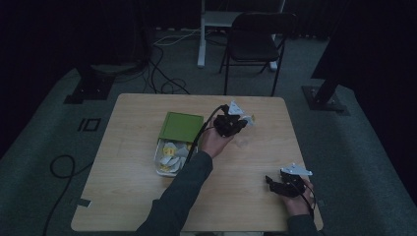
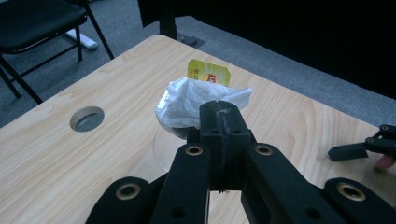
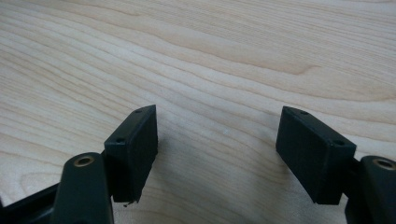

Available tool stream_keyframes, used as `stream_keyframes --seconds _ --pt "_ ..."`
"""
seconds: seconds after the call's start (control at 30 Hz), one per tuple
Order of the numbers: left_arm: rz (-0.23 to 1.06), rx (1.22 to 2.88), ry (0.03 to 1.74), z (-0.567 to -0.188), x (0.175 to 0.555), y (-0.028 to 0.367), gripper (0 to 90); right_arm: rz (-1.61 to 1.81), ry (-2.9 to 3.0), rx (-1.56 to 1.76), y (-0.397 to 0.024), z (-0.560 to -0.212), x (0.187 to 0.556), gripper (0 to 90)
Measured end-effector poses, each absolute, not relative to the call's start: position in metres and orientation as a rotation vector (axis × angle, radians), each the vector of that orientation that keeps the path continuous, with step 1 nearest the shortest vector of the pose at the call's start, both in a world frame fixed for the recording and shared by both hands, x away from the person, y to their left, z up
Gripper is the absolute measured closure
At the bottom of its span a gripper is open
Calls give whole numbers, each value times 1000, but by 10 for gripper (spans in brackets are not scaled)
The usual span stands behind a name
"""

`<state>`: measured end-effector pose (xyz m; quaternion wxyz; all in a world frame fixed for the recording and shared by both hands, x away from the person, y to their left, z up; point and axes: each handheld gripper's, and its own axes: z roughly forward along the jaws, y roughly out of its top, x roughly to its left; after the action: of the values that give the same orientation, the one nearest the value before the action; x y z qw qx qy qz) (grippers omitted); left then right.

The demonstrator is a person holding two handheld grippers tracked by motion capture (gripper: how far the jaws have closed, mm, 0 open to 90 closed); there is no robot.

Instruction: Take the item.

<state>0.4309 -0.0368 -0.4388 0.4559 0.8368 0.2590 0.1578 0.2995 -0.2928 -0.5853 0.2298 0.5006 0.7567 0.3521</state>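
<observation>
Left of centre in the high view, a white tray (image 1: 158, 168) with its green lid (image 1: 180, 127) slid back holds loose tea bags (image 1: 170, 156). The left gripper (image 1: 244, 121), centre frame over the surface (image 1: 123, 162), is clamped on one tea bag (image 2: 196, 100). The right gripper (image 1: 269, 180), lower right, stands apart, holding nothing.

A dim room with grey carpet (image 1: 354, 162) underfoot; a light wooden table (image 1: 133, 196) stands in the middle, a black folding chair (image 1: 255, 39) behind it, cables (image 1: 164, 81) trailing across the floor, dark curtains beyond
</observation>
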Motion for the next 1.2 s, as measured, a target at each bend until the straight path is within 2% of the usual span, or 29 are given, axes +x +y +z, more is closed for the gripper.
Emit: stream_keyframes --seconds 0.87,0.9,0.97,1.2 --pt "370 2122 701 -462 447 -54 900 969 2086 1372 -293 -585 299 292" --pt "370 2125 709 -462 447 -54 813 969 2086 1372 -293 -585 299 293" --pt "371 2122 717 -462 446 -53 714 969 2086 1372 -293 -585 299 293" --pt "379 2078 758 -448 439 -35 623 969 2086 1372 -293 -585 299 292"
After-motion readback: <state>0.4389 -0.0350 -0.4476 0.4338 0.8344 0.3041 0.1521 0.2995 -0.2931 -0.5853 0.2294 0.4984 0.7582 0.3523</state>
